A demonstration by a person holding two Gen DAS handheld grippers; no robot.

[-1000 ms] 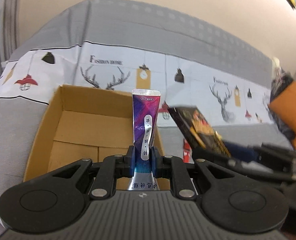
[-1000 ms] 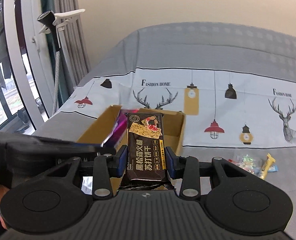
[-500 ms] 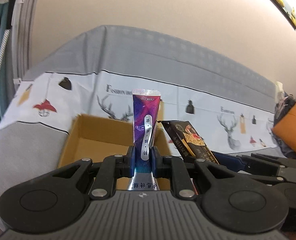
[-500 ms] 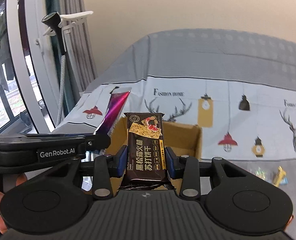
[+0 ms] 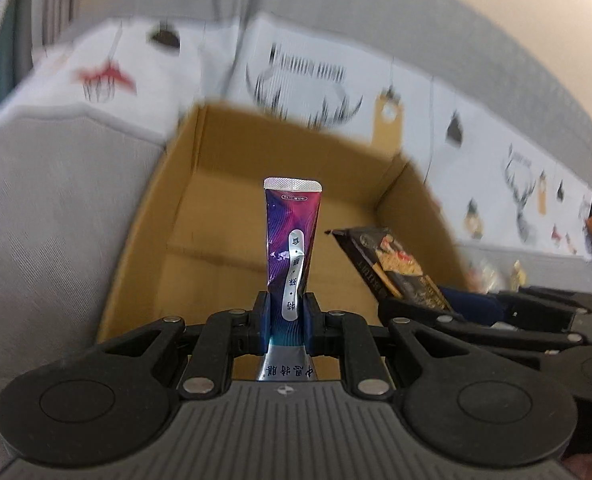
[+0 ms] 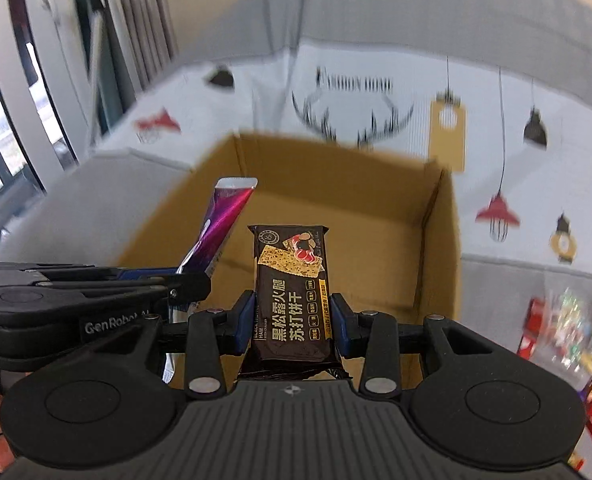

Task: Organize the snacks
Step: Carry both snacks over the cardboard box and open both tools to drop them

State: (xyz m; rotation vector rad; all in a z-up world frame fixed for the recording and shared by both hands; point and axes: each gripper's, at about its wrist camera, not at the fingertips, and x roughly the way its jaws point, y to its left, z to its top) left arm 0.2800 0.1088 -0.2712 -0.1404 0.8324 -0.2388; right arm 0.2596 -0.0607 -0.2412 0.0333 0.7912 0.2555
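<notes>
Both tools now tipped over the cardboard box [image 5: 224, 184], left tool [image 5: 288, 320] pinching the purple sachet [image 5: 292, 236], right tool [image 6: 292, 316] pinching the cracker packet [image 6: 292, 280], side by side, they could collide on release.

Both wrist views close, angled down, sharing the cardboard box [image 5: 224, 208] [image 6: 435, 240].

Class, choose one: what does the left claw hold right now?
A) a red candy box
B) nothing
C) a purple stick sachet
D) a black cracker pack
C: in the left wrist view, the left claw is clamped on the upright purple sachet, in front of the open cardboard box.
</notes>
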